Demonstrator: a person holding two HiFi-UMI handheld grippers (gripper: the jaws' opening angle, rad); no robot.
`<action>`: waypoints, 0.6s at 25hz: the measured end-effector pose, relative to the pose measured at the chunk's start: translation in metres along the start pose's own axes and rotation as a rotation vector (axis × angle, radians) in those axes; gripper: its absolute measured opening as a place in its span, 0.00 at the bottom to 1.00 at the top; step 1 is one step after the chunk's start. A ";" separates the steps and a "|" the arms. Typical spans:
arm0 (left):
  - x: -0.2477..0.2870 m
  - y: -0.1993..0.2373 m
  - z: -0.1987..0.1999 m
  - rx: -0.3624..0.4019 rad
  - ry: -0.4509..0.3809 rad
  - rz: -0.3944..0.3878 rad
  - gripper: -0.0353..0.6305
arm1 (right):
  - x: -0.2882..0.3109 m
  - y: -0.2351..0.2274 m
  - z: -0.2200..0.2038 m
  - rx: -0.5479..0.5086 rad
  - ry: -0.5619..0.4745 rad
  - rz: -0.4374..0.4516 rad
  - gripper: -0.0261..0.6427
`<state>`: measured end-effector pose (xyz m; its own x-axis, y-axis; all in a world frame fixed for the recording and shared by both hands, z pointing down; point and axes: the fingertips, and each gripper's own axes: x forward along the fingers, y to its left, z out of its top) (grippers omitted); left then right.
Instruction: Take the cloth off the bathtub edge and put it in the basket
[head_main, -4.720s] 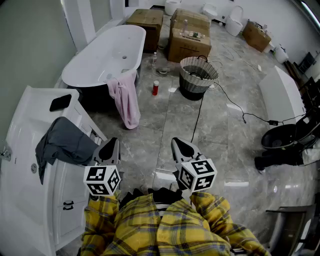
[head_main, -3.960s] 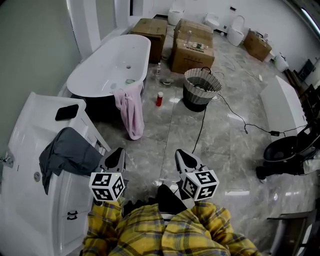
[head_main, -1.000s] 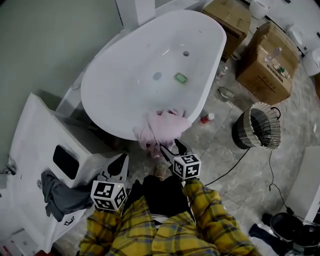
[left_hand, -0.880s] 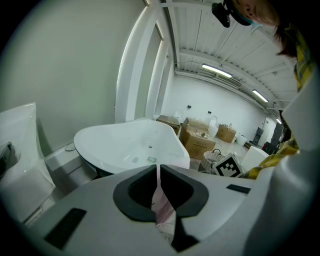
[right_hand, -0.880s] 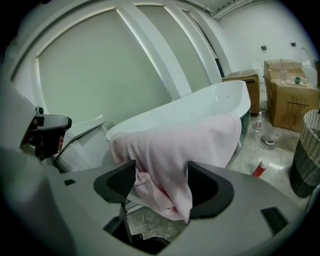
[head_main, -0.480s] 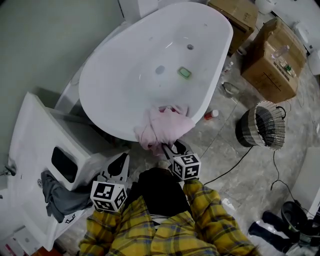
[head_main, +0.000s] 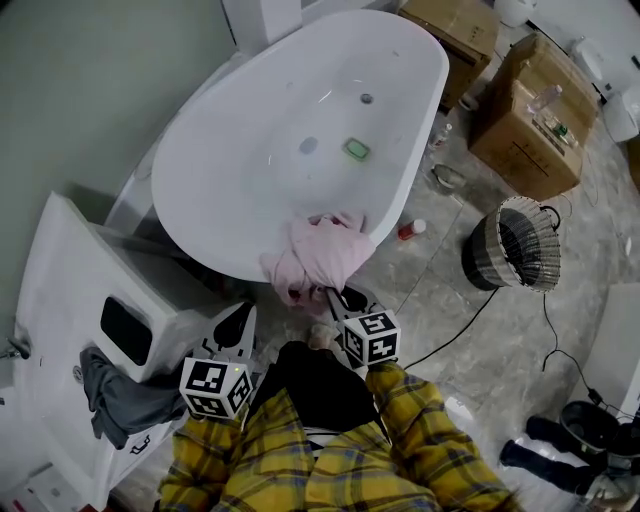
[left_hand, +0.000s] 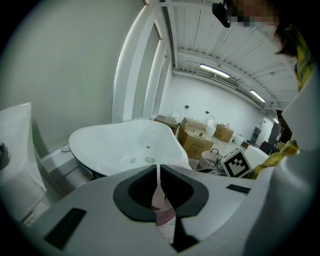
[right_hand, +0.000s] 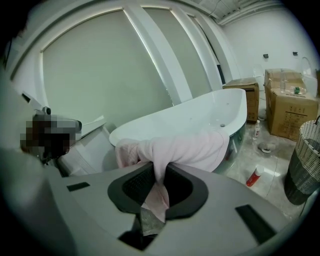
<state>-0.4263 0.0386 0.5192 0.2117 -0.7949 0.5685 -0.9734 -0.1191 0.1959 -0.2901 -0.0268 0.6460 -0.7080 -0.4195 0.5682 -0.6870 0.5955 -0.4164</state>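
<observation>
A pink cloth (head_main: 322, 250) hangs bunched over the near rim of the white oval bathtub (head_main: 250, 150). My right gripper (head_main: 335, 293) is at the cloth's lower hanging part. Its jaws have just been closing, and in the right gripper view a fold of the pink cloth (right_hand: 170, 150) is pinched between them at the right gripper (right_hand: 159, 186). My left gripper (head_main: 240, 318) hangs shut and empty to the left, below the tub rim; at the left gripper (left_hand: 158, 175) the jaws meet. The wicker basket (head_main: 515, 245) stands on the floor to the right.
A red bottle (head_main: 411, 230) lies on the floor between tub and basket. Cardboard boxes (head_main: 530, 110) stand behind the basket. A white fixture (head_main: 70, 290) carrying a grey cloth (head_main: 120, 395) is close at my left. A black cable (head_main: 470, 320) crosses the marble floor.
The person has walked up to the tub. Over the last second the right gripper stayed at the cloth's hanging part and its jaws closed on it. The left gripper kept still.
</observation>
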 end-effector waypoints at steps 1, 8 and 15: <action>0.000 -0.002 0.001 0.002 -0.004 -0.006 0.10 | -0.004 0.001 0.003 0.002 -0.009 0.003 0.15; -0.001 -0.015 0.006 0.019 -0.036 -0.043 0.10 | -0.038 0.009 0.036 0.037 -0.104 0.026 0.15; 0.002 -0.026 0.023 0.039 -0.092 -0.089 0.10 | -0.078 0.020 0.092 -0.010 -0.201 0.050 0.15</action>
<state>-0.4025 0.0261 0.4968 0.2903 -0.8312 0.4742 -0.9541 -0.2136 0.2098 -0.2642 -0.0450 0.5282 -0.7600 -0.5174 0.3933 -0.6495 0.6253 -0.4326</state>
